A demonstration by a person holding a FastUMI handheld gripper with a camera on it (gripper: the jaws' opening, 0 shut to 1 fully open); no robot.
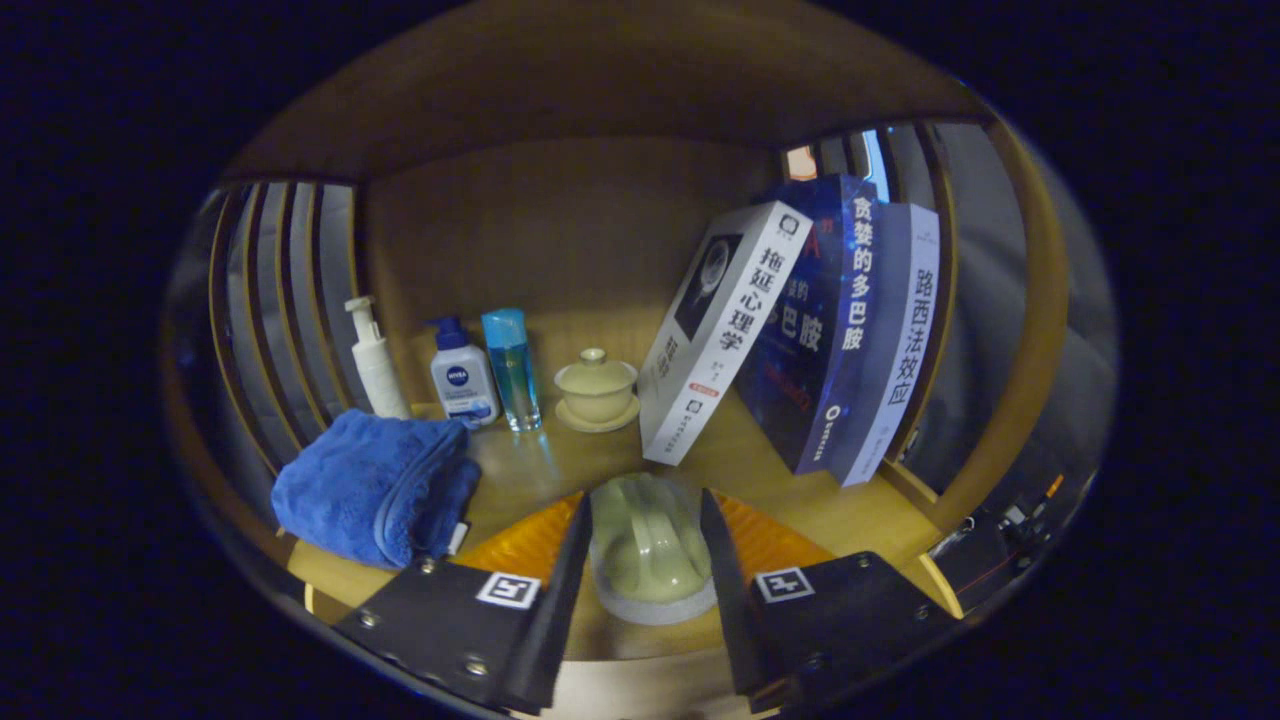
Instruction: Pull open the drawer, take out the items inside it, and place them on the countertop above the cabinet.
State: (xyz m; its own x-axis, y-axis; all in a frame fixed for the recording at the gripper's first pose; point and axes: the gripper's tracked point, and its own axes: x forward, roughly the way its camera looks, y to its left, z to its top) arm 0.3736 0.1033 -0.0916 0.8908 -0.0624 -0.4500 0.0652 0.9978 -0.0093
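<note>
Gripper view: your gripper (pixel 648 545) is clamped on a pale green cup (pixel 648 550), held upside down with its foot ring toward the camera; both fingers press its sides. The cup sits just above the wooden countertop (pixel 780 470), at its near edge.

Beyond the fingers, in the far middle, a lidded tea bowl on a saucer (pixel 596 392) stands upright. To its left a clear blue bottle (pixel 512 368) stands just beside a white bottle with a blue cap (pixel 463 378), and further left a white pump bottle (pixel 373 362) stands near the slatted side wall (pixel 285 300). A folded blue towel (pixel 378 487) lies at near left, beside the left finger.

To the right, three books (pixel 800 330) lean left against one another, the white one resting lowest. A wooden back panel (pixel 560 230) closes the far side.
</note>
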